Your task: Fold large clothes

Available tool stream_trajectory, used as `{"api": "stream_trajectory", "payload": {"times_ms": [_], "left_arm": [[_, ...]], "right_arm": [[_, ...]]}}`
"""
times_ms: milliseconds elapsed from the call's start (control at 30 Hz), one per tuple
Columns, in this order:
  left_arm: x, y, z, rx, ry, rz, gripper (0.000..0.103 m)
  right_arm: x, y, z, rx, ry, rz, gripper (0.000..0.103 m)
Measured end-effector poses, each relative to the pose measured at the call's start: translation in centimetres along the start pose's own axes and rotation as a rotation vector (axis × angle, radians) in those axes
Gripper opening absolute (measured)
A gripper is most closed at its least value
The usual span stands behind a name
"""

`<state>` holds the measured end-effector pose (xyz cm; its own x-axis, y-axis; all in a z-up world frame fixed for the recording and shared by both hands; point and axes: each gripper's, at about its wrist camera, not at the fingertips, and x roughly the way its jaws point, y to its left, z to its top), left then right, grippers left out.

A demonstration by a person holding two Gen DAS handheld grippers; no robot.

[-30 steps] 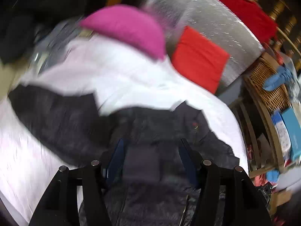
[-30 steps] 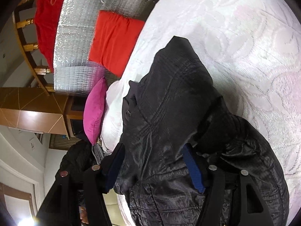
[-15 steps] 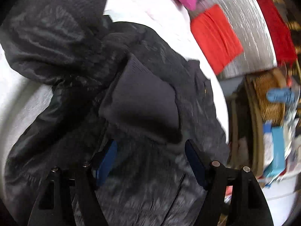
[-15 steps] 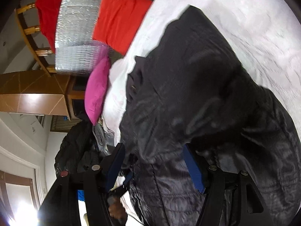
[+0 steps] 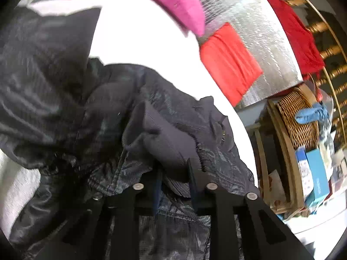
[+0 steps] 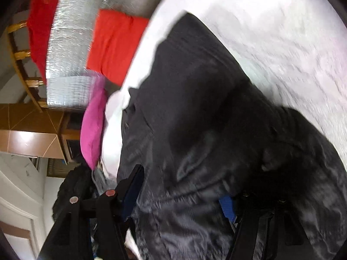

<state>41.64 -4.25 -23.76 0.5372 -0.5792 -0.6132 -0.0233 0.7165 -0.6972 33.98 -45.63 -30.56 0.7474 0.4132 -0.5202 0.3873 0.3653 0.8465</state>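
Black and shiny, the jacket (image 5: 65, 99) lies bunched on the white bedspread (image 6: 282, 49). We pinch its matte cuff (image 5: 167, 147) in our left gripper (image 5: 174, 179); our right gripper (image 6: 182, 192) is spread wide over the fabric. A pink pillow (image 5: 173, 2) sits beyond.

Motion blur smeared the black jacket (image 6: 206, 130) in the right wrist view, its fabric covered the right claw's (image 6: 180, 195) far fingertip (image 6: 226, 208), and its hem ran off the bottom edge.
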Motion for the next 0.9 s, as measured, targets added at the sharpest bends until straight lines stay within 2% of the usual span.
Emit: {"api": "stream_trajectory", "payload": {"times_ms": [67,100,267,367,433,533,567,600,667,700,733,800,900], "left_arm": [[-0.6,-0.6,0.0,0.044,-0.028,0.015,0.018],[-1.0,-0.9,0.0,0.060,-0.040,0.023,0.017],[-3.5,-1.9,0.2,0.110,-0.102,0.017,0.015],[-4.7,-1.8,0.3,0.168,-0.129,0.105,0.015],[-3.8,-0.9,0.5,0.174,-0.085,0.162,0.015],[-0.8,0.6,0.5,0.175,0.046,0.292,0.023],[-0.5,0.8,0.5,0.169,0.065,0.302,0.024],[-0.5,0.9,0.5,0.157,0.078,0.302,0.025],[-1.2,0.5,0.8,0.145,0.085,0.287,0.035],[-2.1,0.3,1.0,0.154,0.078,0.297,0.043],[-2.9,0.1,1.1,0.171,0.063,0.321,0.046],[-5.5,-0.4,1.1,0.223,-0.017,0.362,0.049],[-7.8,-1.8,1.3,0.315,-0.152,0.422,0.057]], "right_arm": [[-0.1,0.6,-0.4,-0.045,-0.041,-0.033,0.037],[0.0,1.1,-0.7,-0.075,-0.044,-0.063,0.027],[-1.2,3.4,-2.7,-0.213,-0.114,-0.125,0.022],[-1.8,4.6,-3.8,-0.282,-0.101,-0.091,0.022],[-0.7,4.1,-4.0,-0.277,-0.034,-0.113,0.022],[0.7,2.3,-4.0,-0.212,0.069,-0.170,0.024],[0.7,2.2,-4.0,-0.212,0.089,-0.182,0.025],[0.5,2.4,-4.0,-0.226,0.097,-0.192,0.029],[-0.8,3.4,-4.3,-0.296,0.106,-0.239,0.047],[-1.4,3.8,-4.6,-0.330,0.115,-0.249,0.077],[-2.2,4.5,-5.0,-0.382,0.136,-0.245,0.088],[-3.7,5.9,-5.9,-0.482,0.145,-0.242,0.088],[-5.8,8.1,-7.7,-0.665,0.087,-0.272,0.088]]}}
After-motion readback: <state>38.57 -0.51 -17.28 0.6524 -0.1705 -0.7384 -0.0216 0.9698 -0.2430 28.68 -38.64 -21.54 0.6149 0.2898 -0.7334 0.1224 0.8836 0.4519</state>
